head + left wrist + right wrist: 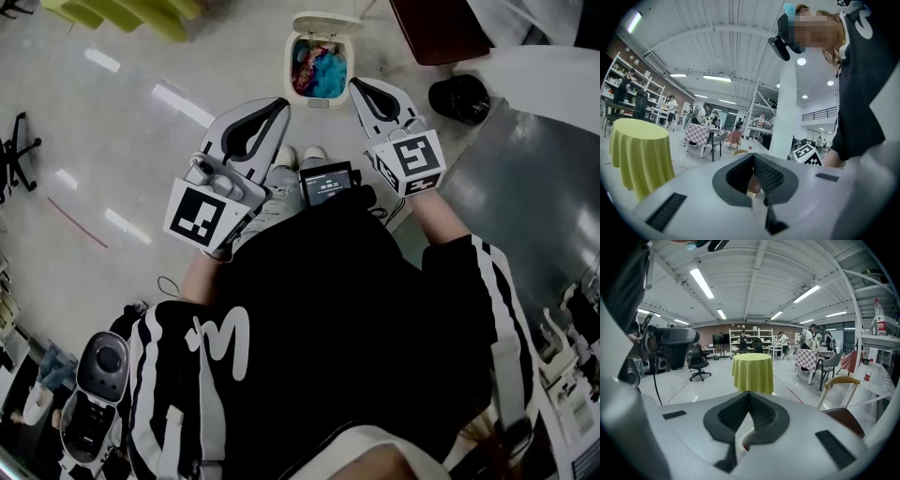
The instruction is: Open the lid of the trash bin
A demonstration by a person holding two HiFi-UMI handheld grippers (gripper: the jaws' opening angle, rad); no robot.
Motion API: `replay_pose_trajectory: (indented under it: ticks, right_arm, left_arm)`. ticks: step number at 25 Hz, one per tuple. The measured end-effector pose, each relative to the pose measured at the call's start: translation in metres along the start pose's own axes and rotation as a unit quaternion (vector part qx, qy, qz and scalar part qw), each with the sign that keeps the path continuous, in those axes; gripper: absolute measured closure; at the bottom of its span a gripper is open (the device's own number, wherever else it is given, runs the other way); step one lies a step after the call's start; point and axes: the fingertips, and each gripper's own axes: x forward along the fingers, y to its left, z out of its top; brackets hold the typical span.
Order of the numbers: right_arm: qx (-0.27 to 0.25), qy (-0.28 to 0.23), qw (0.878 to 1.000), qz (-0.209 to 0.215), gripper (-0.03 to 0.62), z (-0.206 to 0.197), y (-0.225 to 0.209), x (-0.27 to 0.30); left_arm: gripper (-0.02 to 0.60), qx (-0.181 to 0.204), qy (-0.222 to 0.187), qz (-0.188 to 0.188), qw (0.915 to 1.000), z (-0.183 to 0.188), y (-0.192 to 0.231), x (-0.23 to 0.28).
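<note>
Left gripper (278,106) (753,157): jaws pressed together at the tips, nothing between them. Right gripper (359,86) (749,393): same, tips meeting, nothing held. In the head view both sit mid-frame, upper half, tips pointing toward the top of the frame, well apart from each other, marker cubes at their near ends.

Trash bin (319,101) stands on the floor at top centre, between and just beyond the two tips, touched by neither. Its white lid (325,22) is flipped up at the far side; pink and blue rubbish (319,67) shows inside.

Person's shoes (300,155) lie just below the bin. A small screen device (328,183) is at the waist, between the grippers. A black round object (459,98) sits at upper right.

Right gripper view: yellow-green draped round table (751,372) centre, black office chair (698,364) left, wooden chair (843,420) lower right.
</note>
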Motion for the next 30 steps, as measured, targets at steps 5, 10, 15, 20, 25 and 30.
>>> replay_pose_trajectory:
  ticks: [5,10,15,20,25,30]
  right_arm:
    - [0.007,-0.014,1.0,-0.01,0.591,0.012,-0.007,-0.002]
    - [0.009,-0.031,0.999,-0.014,0.591,0.022,0.0,-0.013]
    - [0.008,-0.048,0.999,-0.016,0.589,0.033,0.006,-0.023]
    - [0.003,-0.063,0.998,-0.019,0.591,0.04,0.013,-0.034]
    - [0.004,-0.076,0.997,-0.022,0.591,0.046,0.018,-0.041]
    - [0.006,-0.085,0.996,-0.029,0.591,0.05,0.026,-0.047]
  left_arm:
    - [0.574,0.006,0.002,0.001,1.0,0.005,0.007,0.002]
    - [0.574,0.011,0.003,0.006,0.9999,0.008,0.006,-0.004]
    - [0.574,0.02,-0.004,0.004,0.9998,0.017,0.003,-0.007]
    - [0.574,0.024,-0.007,0.004,0.9997,0.019,0.0,-0.013]
    - [0.574,0.028,-0.008,0.002,0.9996,0.02,-0.003,-0.017]
    - [0.574,0.03,-0.008,-0.004,0.9995,0.021,-0.005,-0.024]
